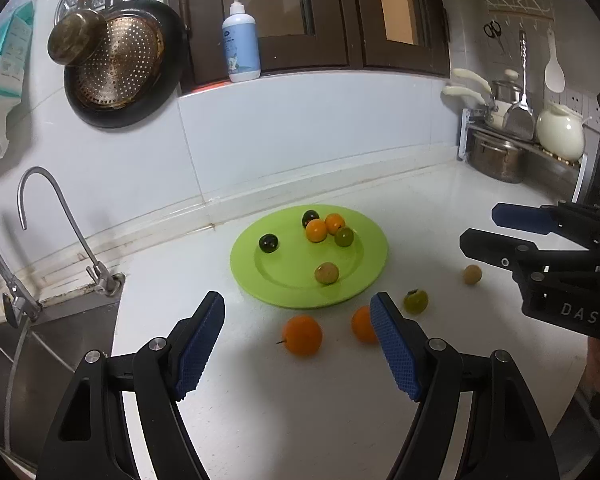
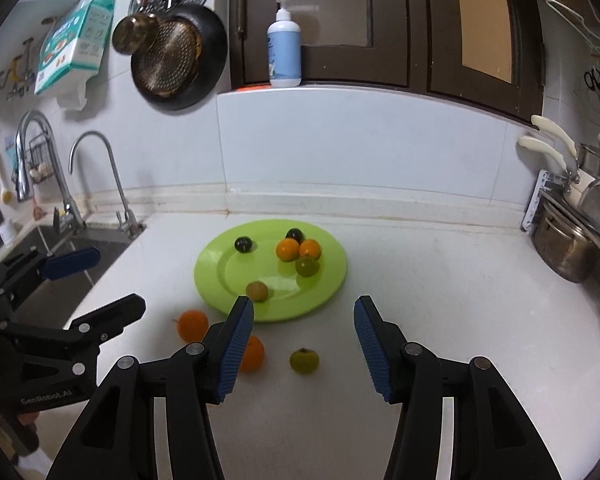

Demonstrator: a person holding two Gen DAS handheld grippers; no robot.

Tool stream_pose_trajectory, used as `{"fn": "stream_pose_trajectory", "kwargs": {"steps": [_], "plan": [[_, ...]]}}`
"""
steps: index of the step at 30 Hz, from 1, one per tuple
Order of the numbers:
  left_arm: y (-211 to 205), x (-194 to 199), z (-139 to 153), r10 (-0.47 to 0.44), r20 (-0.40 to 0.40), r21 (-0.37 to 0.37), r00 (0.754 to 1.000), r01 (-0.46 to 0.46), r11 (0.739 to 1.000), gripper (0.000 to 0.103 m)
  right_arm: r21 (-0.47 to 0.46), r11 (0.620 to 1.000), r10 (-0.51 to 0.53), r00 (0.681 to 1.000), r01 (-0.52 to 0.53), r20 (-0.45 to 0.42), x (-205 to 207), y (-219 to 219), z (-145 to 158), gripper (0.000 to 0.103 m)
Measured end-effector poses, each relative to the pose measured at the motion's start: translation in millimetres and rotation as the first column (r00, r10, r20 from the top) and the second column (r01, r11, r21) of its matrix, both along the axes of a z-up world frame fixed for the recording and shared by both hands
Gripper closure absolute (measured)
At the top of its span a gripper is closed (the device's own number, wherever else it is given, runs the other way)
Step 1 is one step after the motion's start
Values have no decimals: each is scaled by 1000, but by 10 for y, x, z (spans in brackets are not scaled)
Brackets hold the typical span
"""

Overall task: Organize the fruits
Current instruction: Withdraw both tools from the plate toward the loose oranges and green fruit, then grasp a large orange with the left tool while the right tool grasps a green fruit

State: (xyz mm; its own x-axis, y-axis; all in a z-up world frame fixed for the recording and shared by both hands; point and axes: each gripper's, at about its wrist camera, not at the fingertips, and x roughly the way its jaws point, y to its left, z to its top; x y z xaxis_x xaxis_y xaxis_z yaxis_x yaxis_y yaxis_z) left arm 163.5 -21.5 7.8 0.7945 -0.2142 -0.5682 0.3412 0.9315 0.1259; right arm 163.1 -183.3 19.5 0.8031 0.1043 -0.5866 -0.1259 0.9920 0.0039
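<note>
Glossy green plastic plate, smooth white countertop

A white tabletop ran back to a pale tiled wall. At twelve o'clock stood a dark brown window frame, a pump bottle on its sill. At ten o'clock a black pan hung on the wall; below, at nine, a curved tap rose beside a steel sink. At three o'clock a rack held a steel pot.
</note>
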Motion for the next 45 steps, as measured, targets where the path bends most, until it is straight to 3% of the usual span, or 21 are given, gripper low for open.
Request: {"fn": "stream_pose_trajectory", "kwargs": {"steps": [8, 21, 33, 45], "plan": [[28, 47, -190, -3, -10, 47, 1000, 3, 999, 28, -21, 1000, 8, 999, -9, -44, -6, 72, -194, 50], [3, 355, -598, -4, -144, 57, 990, 12, 998, 29, -6, 1000, -13, 984, 12, -179, 276, 35, -621, 50], [-81, 610, -799, -27, -201, 57, 979, 40, 998, 31, 30, 999, -22, 963, 31, -269, 518, -53, -911, 50], [-146, 778, -946, -60, -272, 21, 960, 69, 997, 54, 50, 999, 0, 953, 16, -303, 673, -38, -1054, 63]]}}
